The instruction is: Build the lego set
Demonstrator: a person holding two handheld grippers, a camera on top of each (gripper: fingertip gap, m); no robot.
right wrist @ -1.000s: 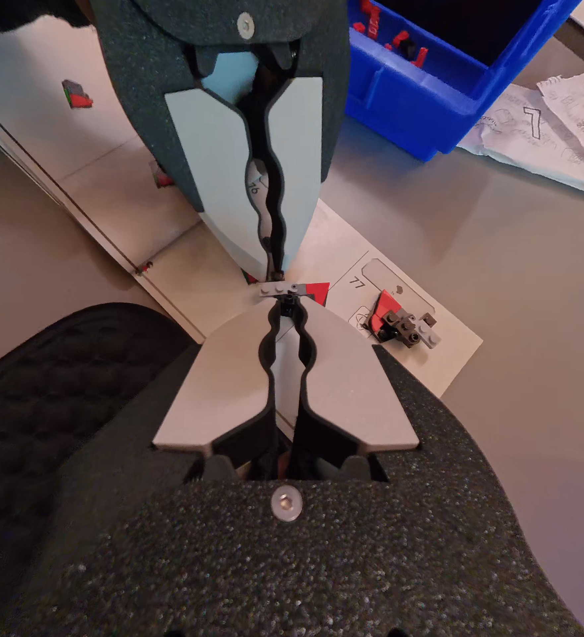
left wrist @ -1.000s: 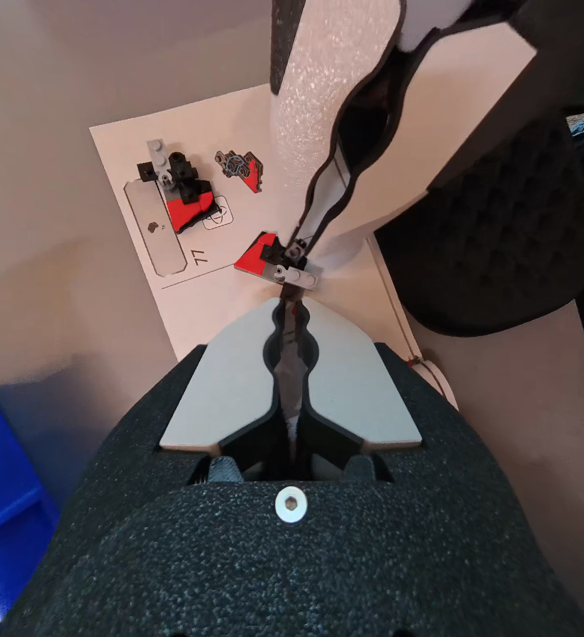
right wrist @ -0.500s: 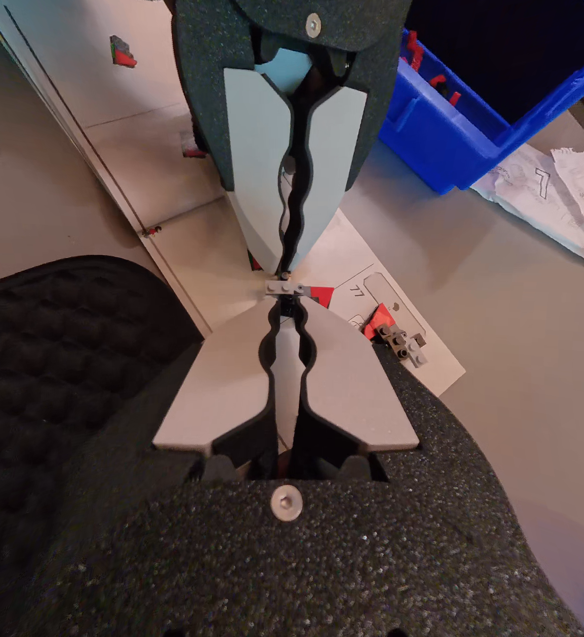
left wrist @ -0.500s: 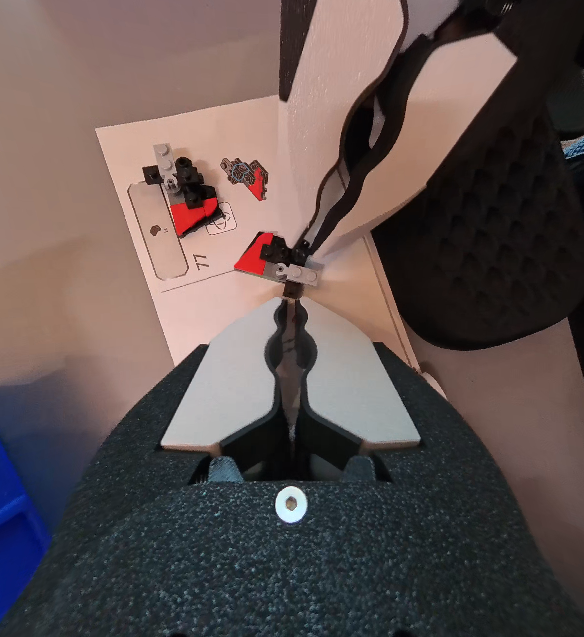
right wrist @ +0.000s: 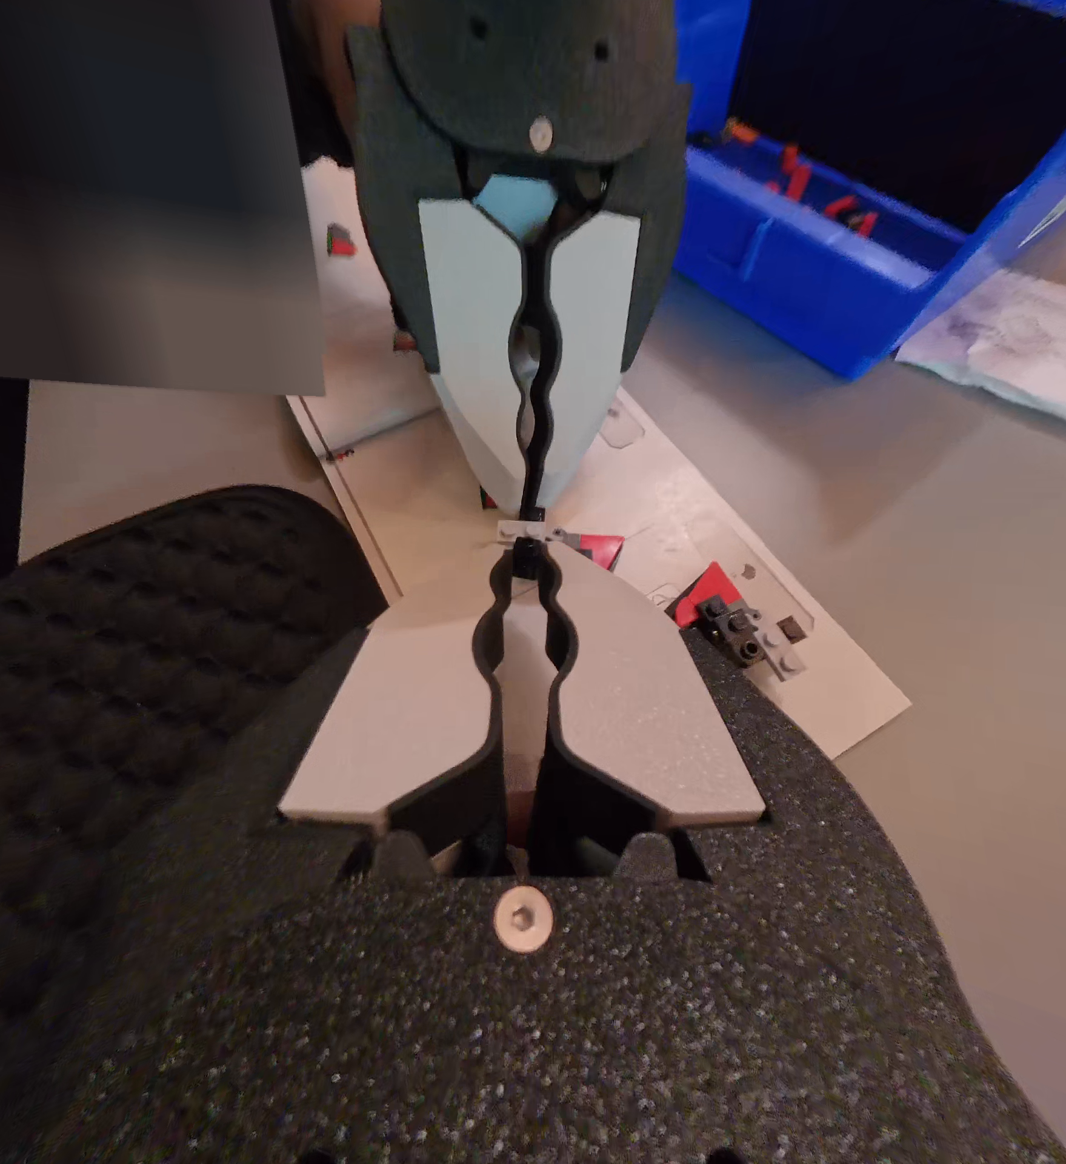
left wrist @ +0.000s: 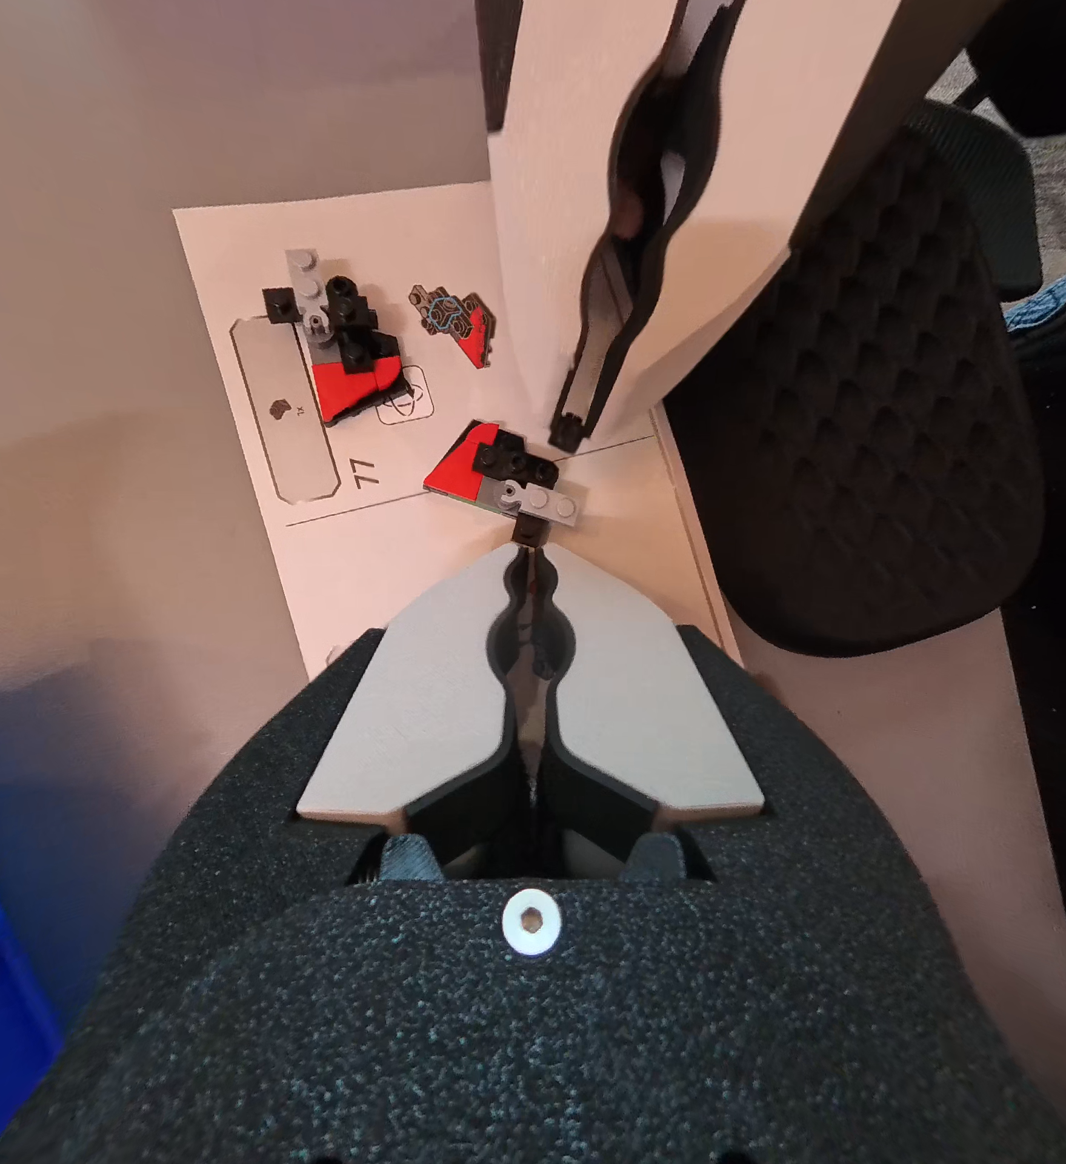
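Left gripper [left wrist: 527, 547] pinches the red-and-black wing piece [left wrist: 500, 473] over the instruction sheet [left wrist: 366, 252]. Right gripper [left wrist: 571, 434], clamped on a small black brick [right wrist: 527, 558], sits just beside it. Mid-attach; next: align studs, press down.

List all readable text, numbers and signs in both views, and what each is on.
I won't quote the writing, only say where it stands.
Instruction page: a printed step number beside the grey parts box, legible.
Parts box: a tiny quantity mark, legible.
Paper bags: large printed digits, blurred.
Lego assembly and black piece: no writing seen.
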